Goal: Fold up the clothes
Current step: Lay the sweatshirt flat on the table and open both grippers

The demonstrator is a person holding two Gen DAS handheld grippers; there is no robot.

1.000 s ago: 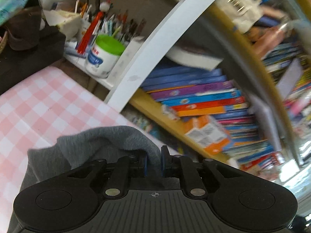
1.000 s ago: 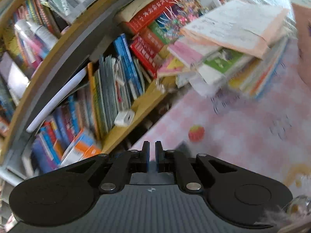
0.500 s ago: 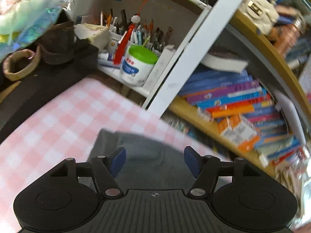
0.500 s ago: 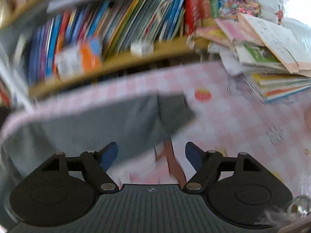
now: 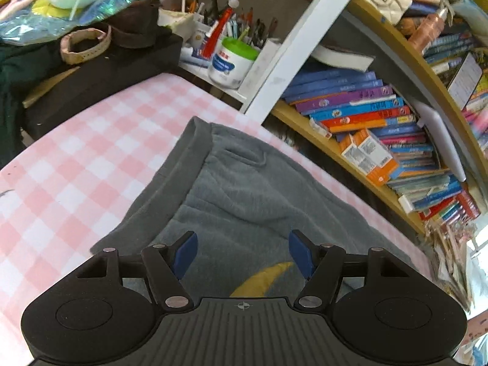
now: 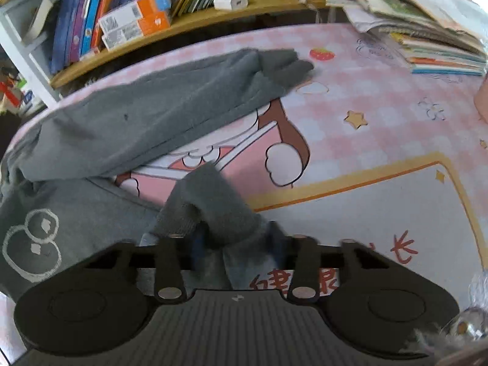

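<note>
Grey sweatpants (image 5: 244, 189) lie on the pink checked table (image 5: 76, 158), waistband at the far left end, a yellow print near my left gripper (image 5: 243, 251). That gripper is open and empty, just above the cloth. In the right wrist view the pants (image 6: 137, 116) lie spread with one leg running toward the far right and a white bubble print at left. My right gripper (image 6: 235, 244) is open, and the end of the other leg (image 6: 213, 204) is bunched up between its blue pads.
A wooden bookshelf (image 5: 381, 116) full of books runs along the table's far edge. A green-lidded tub (image 5: 231, 61) and pens stand at the back left. A stack of books and papers (image 6: 427, 30) lies on the table's far right. A black box (image 5: 100, 73) borders the left.
Both grippers opened from shut and let the pants drop onto the table. Both have pulled back and tilted down; the right one now has the near leg between its fingers.
</note>
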